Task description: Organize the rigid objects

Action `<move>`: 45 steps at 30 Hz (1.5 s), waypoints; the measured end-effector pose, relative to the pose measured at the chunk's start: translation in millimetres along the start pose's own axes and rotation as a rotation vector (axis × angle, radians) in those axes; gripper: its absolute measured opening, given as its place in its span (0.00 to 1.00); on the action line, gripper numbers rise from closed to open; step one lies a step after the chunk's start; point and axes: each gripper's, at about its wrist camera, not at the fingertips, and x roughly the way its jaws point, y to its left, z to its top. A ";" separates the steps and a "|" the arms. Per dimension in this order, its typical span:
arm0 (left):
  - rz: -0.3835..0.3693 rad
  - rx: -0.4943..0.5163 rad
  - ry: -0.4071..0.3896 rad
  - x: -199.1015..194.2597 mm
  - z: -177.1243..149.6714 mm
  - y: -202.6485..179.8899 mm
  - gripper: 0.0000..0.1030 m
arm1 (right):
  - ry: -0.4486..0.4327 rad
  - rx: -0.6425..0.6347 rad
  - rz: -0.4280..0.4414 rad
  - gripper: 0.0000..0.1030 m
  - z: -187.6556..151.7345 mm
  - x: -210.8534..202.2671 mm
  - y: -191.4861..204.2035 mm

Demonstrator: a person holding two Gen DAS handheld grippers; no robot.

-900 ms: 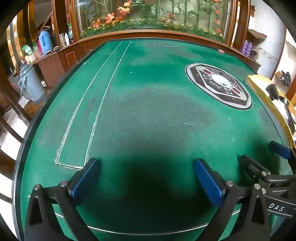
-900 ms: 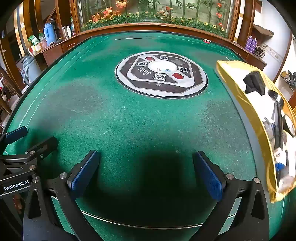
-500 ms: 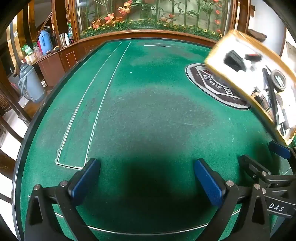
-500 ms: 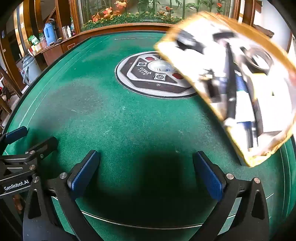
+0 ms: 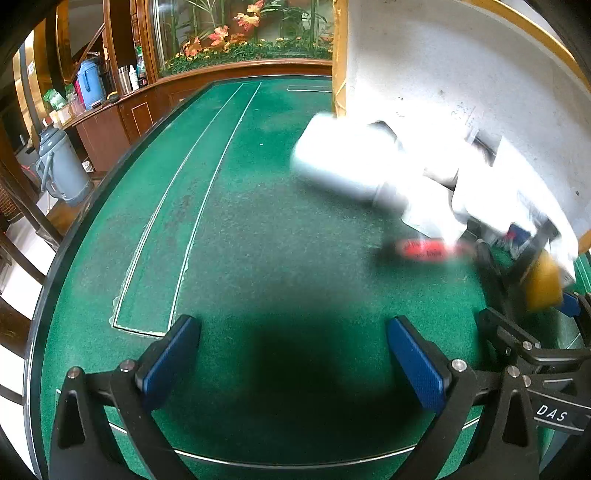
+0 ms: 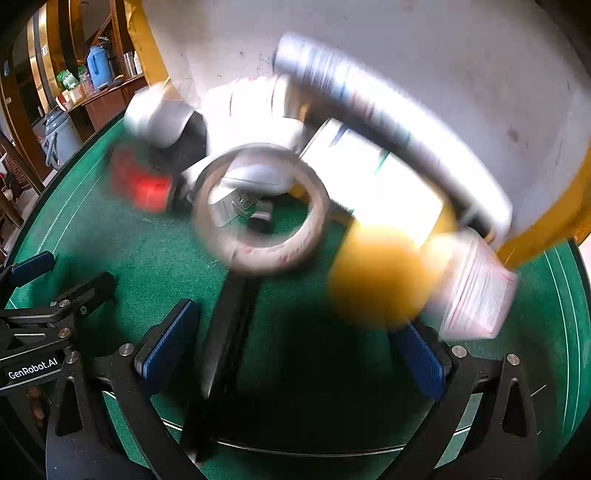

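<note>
A white tray (image 5: 461, 74) with a yellow rim (image 6: 546, 221) is tipped up over the green felt table (image 5: 240, 240). Objects tumble out of it, blurred. I see a white bottle (image 5: 343, 162), a red object (image 5: 424, 249), a tape ring (image 6: 258, 258), a yellow ball (image 6: 380, 277), a long white tube (image 6: 388, 110), a clear packet (image 6: 476, 291) and a black bar (image 6: 229, 332). My left gripper (image 5: 291, 325) is open over bare felt. My right gripper (image 6: 295, 317) is open too; the black bar lies loose between its fingers and the ball is by the right pad.
A wooden rail (image 5: 240, 70) rims the table, with a planter of flowers (image 5: 236, 33) behind it. On the left stand a sideboard with a blue jug (image 5: 90, 83) and a grey flask (image 5: 62, 170). The left part of the felt has only white lines.
The tray swung in from the right, rose and tipped; its contents now spill onto the felt in front of the right gripper. Neither gripper has moved.
</note>
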 end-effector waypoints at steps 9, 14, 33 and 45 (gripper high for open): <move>0.001 -0.001 -0.001 -2.2 -0.8 0.6 1.00 | -0.001 0.000 0.000 1.00 -2.1 -2.7 -2.5; 0.002 -0.001 0.000 -1.7 -1.1 -0.7 1.00 | -0.001 0.000 0.001 1.00 -4.4 -4.9 -4.3; 0.002 -0.001 -0.001 -2.9 -1.4 0.0 1.00 | 0.001 -0.001 -0.002 1.00 1.4 -0.3 1.3; 0.002 -0.001 0.000 -2.3 -1.1 0.3 1.00 | 0.002 -0.001 -0.002 1.00 1.3 -0.5 1.0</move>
